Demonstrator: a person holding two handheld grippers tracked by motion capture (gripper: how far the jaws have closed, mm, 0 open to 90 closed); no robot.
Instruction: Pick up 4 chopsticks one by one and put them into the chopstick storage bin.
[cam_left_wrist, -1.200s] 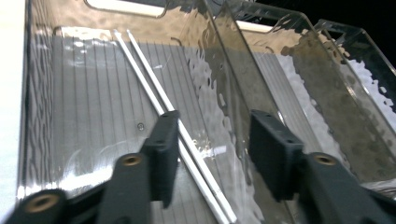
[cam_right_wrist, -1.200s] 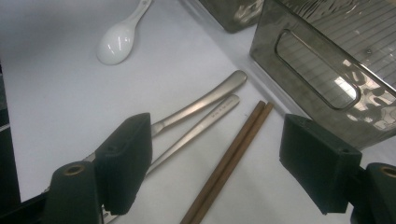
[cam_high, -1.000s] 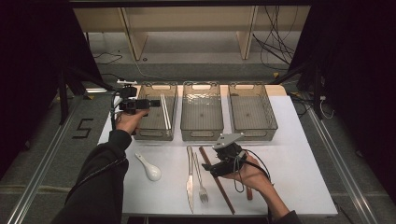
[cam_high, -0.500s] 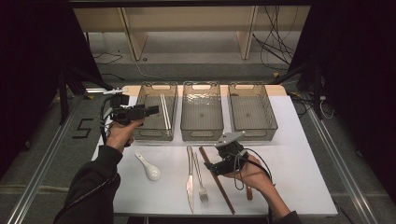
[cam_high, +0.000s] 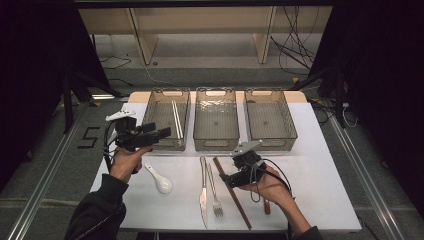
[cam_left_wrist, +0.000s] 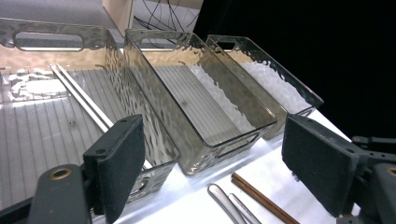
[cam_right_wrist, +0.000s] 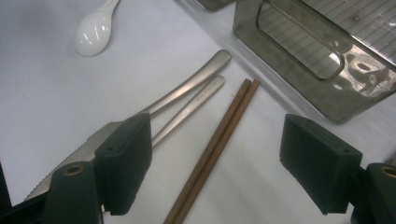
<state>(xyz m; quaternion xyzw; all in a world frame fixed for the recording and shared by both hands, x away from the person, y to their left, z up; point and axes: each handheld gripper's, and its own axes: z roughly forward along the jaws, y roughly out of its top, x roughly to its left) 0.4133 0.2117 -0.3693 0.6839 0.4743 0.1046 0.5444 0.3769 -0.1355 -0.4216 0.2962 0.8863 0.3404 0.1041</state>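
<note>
Three clear plastic bins stand in a row at the back of the white table. A pair of silver chopsticks (cam_high: 176, 119) (cam_left_wrist: 81, 100) lies in the left bin (cam_high: 167, 145). My left gripper (cam_high: 164, 133) (cam_left_wrist: 212, 126) hovers at that bin's near left corner; its jaws have just been opening and stand open with nothing between them. My right gripper (cam_high: 226, 179) (cam_right_wrist: 215, 154) is open low over a pair of brown wooden chopsticks (cam_high: 235, 200) (cam_right_wrist: 217, 140) on the table, not touching them.
A white ceramic spoon (cam_high: 161, 182) (cam_right_wrist: 93, 30) lies front left. A knife (cam_high: 203, 192) and a fork (cam_high: 215, 195) lie side by side left of the brown chopsticks. The middle bin (cam_high: 216, 145) and right bin (cam_high: 272, 144) hold nothing.
The left gripper has drawn back from over the left bin toward the person, and its jaws have spread wider. The right gripper has stayed where it was.
</note>
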